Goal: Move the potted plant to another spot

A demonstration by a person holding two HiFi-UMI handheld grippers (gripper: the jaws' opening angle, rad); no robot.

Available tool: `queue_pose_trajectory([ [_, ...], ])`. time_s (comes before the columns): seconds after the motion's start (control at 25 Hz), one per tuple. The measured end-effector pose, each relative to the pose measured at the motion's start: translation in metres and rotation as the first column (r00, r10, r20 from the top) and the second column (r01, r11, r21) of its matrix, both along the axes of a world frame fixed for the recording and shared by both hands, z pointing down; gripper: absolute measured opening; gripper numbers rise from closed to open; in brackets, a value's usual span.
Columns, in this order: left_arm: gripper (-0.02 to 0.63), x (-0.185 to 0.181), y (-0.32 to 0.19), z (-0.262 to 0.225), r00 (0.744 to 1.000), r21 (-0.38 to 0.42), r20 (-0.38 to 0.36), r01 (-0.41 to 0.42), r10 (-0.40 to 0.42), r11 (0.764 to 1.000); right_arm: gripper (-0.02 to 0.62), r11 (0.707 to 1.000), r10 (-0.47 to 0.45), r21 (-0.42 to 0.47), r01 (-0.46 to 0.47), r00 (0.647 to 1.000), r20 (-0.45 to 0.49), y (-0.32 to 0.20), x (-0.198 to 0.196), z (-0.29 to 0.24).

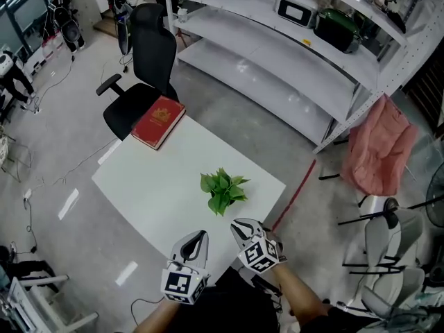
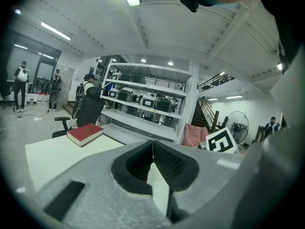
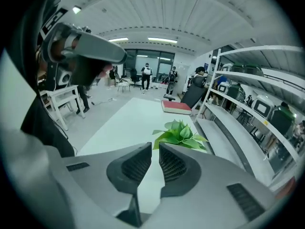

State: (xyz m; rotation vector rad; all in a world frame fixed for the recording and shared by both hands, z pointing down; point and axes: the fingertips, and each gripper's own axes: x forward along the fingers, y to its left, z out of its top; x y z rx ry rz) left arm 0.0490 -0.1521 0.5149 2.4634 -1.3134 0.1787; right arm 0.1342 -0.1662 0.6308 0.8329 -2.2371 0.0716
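Green leaves hide the pot, so I can't tell where a jaw would bite (a foliage grab is my main worry). Potted plant (image 1: 222, 189) sits on the white table (image 1: 159, 186), toward its right edge, untouched and well apart from the red book (image 1: 159, 121). Right gripper (image 1: 244, 227) has its jaws all but together with nothing between them. If I push in like that, it would shove or tip the plant, maybe off that edge. Left gripper (image 1: 197, 239) jaws meet at the tips, empty. Both sit at the near table edge, forearms coming in from below. Right one tilts down at the plant, left one looks more level across the table.
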Motion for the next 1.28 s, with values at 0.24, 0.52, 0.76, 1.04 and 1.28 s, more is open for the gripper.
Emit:
queue_pose_trajectory([
  [0.24,0.017,0.002,-0.009,0.008,1.0,-0.008,0.014,0.007,-0.007,1.0,0.015,0.992,-0.127,-0.021,0.125,0.98,-0.151,-0.02,0.003,0.038],
  [0.52,0.018,-0.004,-0.023,0.017,0.999,-0.031,0.01,0.039,-0.039,0.999,0.049,0.974,-0.226,-0.071,0.215,0.936,-0.269,-0.039,0.002,0.082],
  [0.76,0.017,-0.003,-0.031,0.025,0.999,-0.018,0.017,0.035,-0.035,0.999,0.084,0.957,-0.286,-0.064,0.283,0.887,-0.362,-0.054,0.002,0.092],
  [1.04,0.018,-0.002,-0.033,0.029,0.999,-0.056,0.015,0.036,-0.035,0.998,0.103,0.937,-0.336,-0.07,0.341,0.833,-0.439,-0.065,0.0,0.106],
  [1.28,0.017,-0.011,-0.038,0.032,0.999,-0.036,0.022,0.04,-0.04,0.999,0.104,0.927,-0.359,-0.089,0.365,0.792,-0.493,-0.069,-0.001,0.123],
])
